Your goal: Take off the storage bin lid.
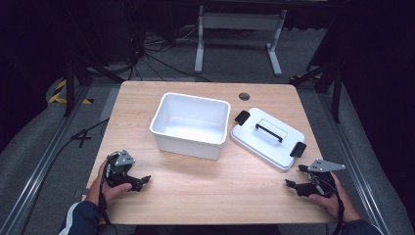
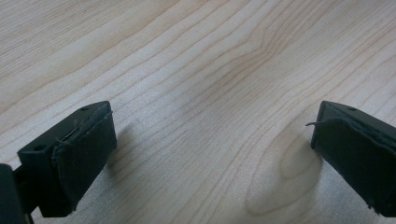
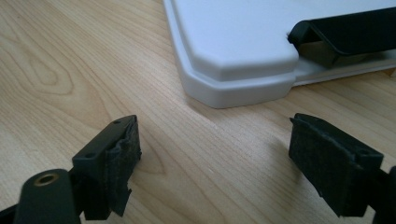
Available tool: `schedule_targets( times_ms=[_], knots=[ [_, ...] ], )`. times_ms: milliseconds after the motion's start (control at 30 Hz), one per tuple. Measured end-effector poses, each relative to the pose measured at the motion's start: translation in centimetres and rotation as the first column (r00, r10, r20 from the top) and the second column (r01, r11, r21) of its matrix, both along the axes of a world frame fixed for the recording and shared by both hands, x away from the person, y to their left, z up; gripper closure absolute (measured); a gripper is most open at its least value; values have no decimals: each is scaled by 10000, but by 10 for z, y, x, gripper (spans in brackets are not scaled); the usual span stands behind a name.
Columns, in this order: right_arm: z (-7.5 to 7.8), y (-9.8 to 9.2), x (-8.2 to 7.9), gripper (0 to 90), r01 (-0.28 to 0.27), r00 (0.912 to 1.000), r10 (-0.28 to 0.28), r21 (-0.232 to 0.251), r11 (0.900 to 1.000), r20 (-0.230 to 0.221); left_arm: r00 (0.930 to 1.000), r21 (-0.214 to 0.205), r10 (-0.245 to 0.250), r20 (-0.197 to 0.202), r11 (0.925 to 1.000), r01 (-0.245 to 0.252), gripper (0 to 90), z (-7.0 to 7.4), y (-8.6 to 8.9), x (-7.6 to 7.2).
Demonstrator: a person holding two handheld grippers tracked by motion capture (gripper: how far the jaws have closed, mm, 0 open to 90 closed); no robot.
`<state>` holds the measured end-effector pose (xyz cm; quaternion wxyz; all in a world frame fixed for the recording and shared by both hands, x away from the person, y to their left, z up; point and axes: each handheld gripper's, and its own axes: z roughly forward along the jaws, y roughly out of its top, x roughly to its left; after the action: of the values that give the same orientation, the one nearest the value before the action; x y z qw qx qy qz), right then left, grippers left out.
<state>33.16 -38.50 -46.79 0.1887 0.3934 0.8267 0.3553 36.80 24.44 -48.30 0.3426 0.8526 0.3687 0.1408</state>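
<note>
A white rectangular bin (image 1: 191, 125) stands empty in the middle of the wooden table (image 1: 215, 191). Its white lid (image 1: 266, 138), with a black handle and black end clips, lies flat to the bin's right. My left gripper (image 1: 143, 182) rests low at the front left, open, with bare wood between its pads (image 2: 86, 154). My right gripper (image 1: 289, 185) sits at the front right, just short of the lid's near corner (image 3: 233, 70), open with nothing between its pads (image 3: 119, 161). A black clip (image 3: 345, 39) of the lid shows at the upper right of the right gripper view.
A round cable hole (image 1: 243, 96) sits near the table's far edge. Beyond the table stand a white desk frame (image 1: 240, 34), floor cables and dark tripod legs. Bare wood stretches between the two grippers along the front.
</note>
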Motion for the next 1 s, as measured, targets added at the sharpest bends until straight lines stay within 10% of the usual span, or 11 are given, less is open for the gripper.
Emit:
schedule_targets(
  times_ms=[1000],
  knots=[
    [0,0,1,159,-47,10000,46,5,10000,16,10000,1,-14,-6,10000,14,3,0,0,0]
  ],
)
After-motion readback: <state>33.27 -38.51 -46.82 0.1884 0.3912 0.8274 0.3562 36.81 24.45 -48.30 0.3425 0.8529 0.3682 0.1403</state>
